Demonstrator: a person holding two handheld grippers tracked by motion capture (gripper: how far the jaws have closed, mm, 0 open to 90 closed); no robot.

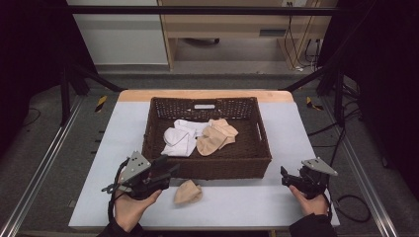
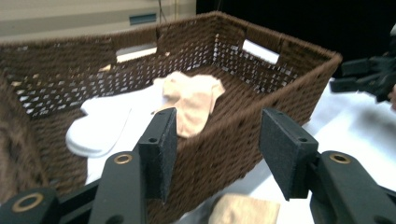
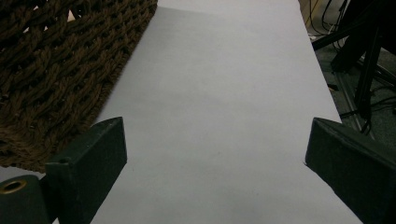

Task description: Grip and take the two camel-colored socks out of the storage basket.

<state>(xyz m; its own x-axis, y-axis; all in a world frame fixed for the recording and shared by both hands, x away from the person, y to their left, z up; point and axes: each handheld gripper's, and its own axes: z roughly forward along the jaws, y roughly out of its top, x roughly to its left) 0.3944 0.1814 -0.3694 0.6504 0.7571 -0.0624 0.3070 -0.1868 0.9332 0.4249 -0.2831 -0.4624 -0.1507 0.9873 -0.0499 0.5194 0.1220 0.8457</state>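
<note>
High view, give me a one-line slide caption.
Two open grippers, left and right, flank a basket of socks; one tan sock lies outside.

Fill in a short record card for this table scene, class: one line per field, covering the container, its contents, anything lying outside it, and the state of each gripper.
Container: brown woven basket, on the white table cover
In basket: white socks and beige socks, side by side
Outside basket: one beige sock on the cover, just in front of the basket
Left gripper: open, holding nothing, by the basket's near left corner, next to the loose sock
Right gripper: open, holding nothing, beside the basket's near right corner
</note>
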